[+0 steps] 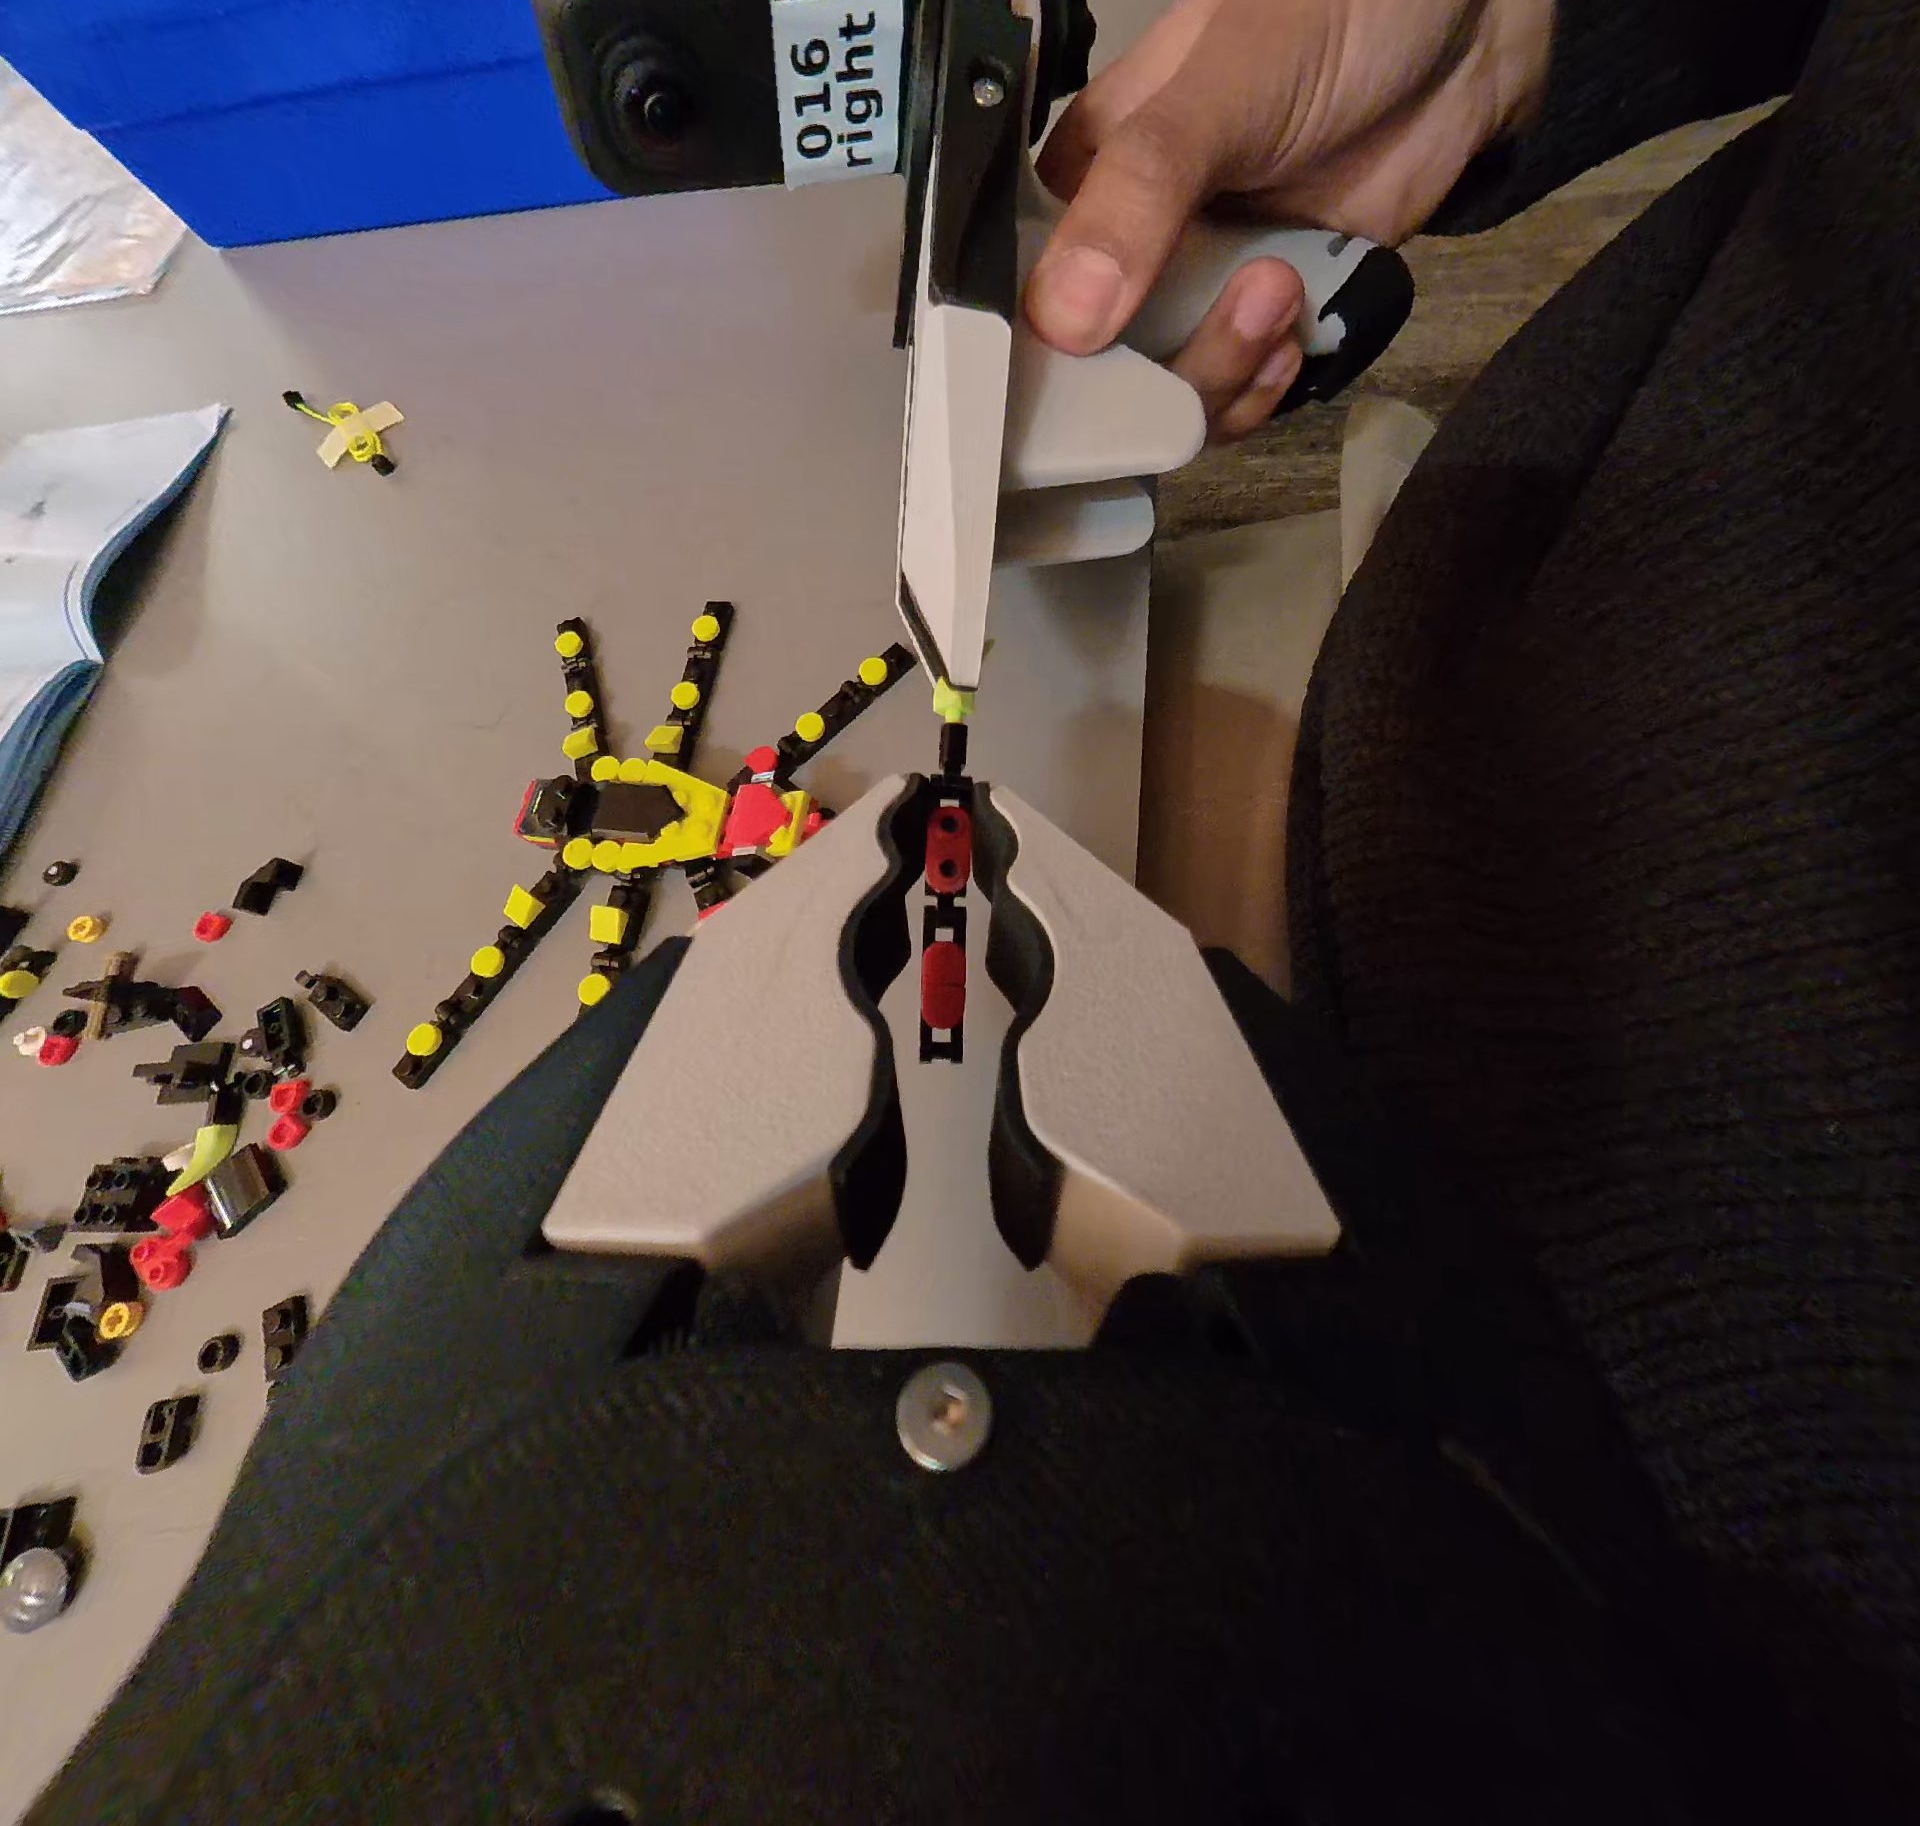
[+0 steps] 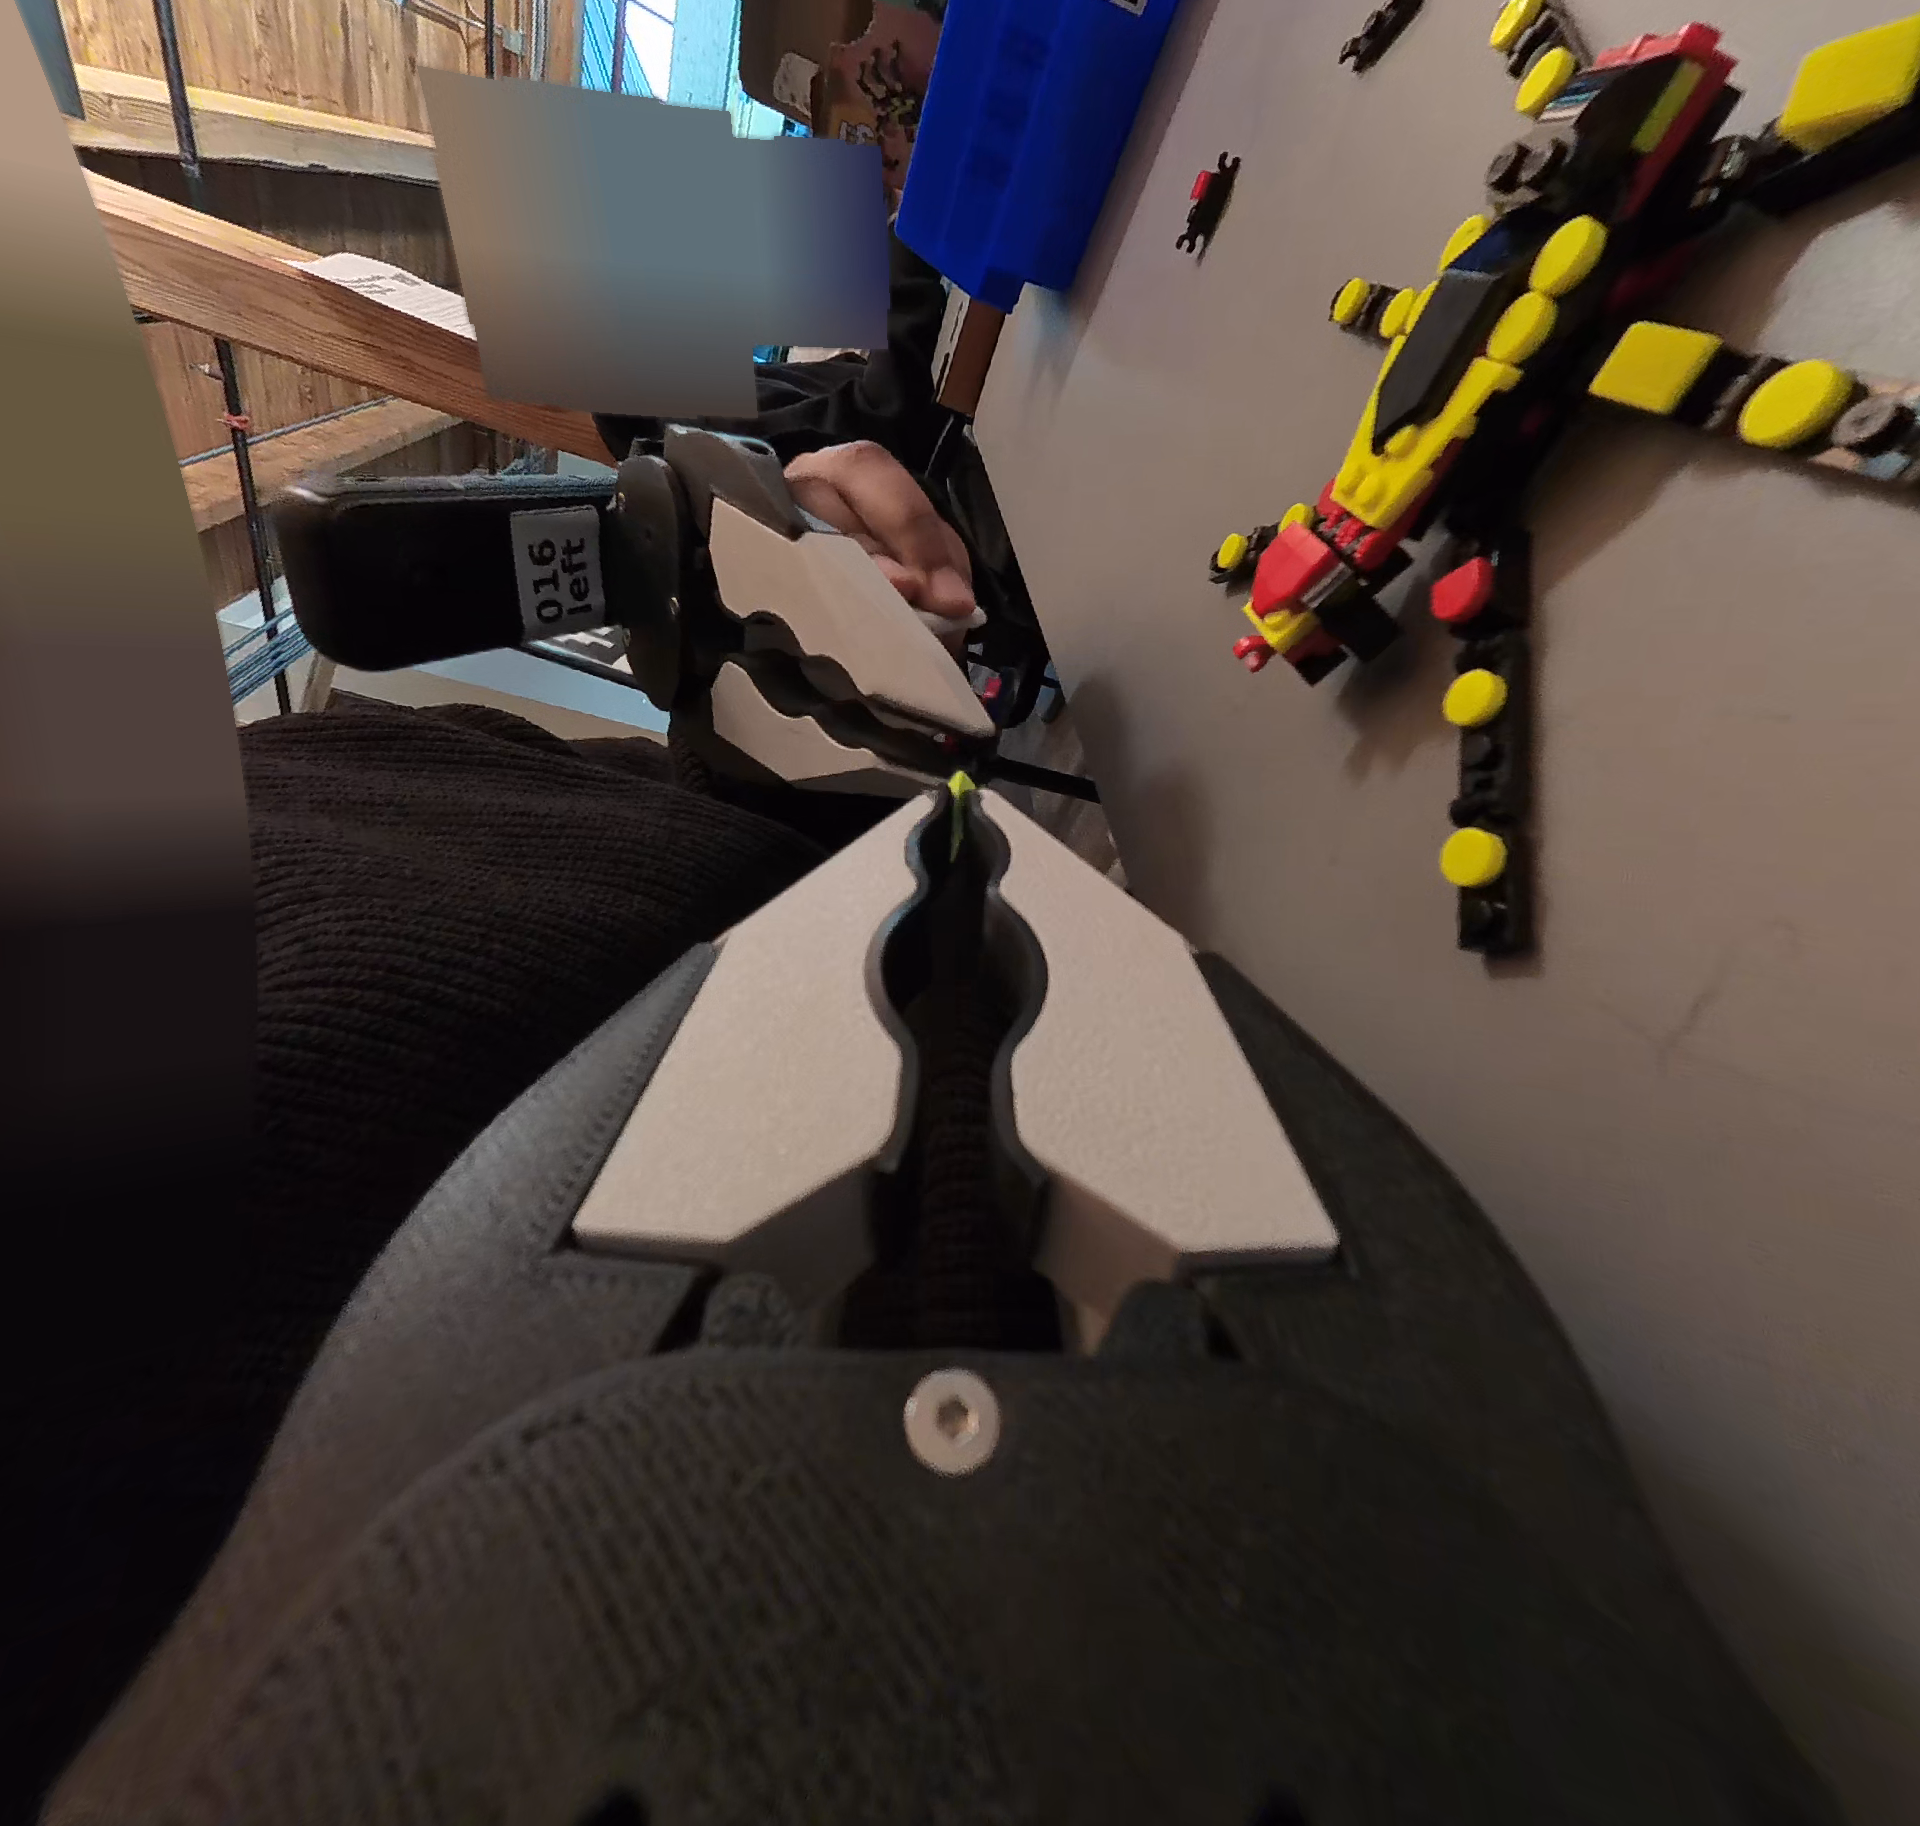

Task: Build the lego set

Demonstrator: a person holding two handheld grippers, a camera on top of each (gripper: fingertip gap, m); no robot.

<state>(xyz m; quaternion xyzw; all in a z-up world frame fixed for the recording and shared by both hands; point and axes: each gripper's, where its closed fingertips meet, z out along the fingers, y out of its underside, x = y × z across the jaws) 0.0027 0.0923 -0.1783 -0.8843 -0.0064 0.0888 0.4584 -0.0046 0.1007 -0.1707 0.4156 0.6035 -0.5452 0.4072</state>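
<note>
My left gripper [image 1: 948, 789] is shut on a thin black leg piece with red tiles [image 1: 945, 909], held above the table's near edge. My right gripper [image 1: 958, 680] comes down from above, shut on a small lime-green claw piece [image 1: 954, 704] whose black end [image 1: 953, 742] meets the tip of the leg piece. In the right wrist view my right gripper [image 2: 961, 805] pinches the lime claw [image 2: 960, 810], and the left gripper [image 2: 971, 737] sits just beyond it. The yellow, red and black spider model [image 1: 665, 820] lies on the grey table [image 1: 520, 426], also in the right wrist view [image 2: 1455, 405].
Several loose black, red and yellow pieces [image 1: 177, 1132] lie at the left. An open instruction booklet [image 1: 73, 550] and a small taped lime piece [image 1: 358, 431] lie farther back. A blue bin [image 1: 291, 62] stands at the far edge. A person's dark-clothed body [image 1: 1662, 841] is on the right. My left and right fingertips are right by each other.
</note>
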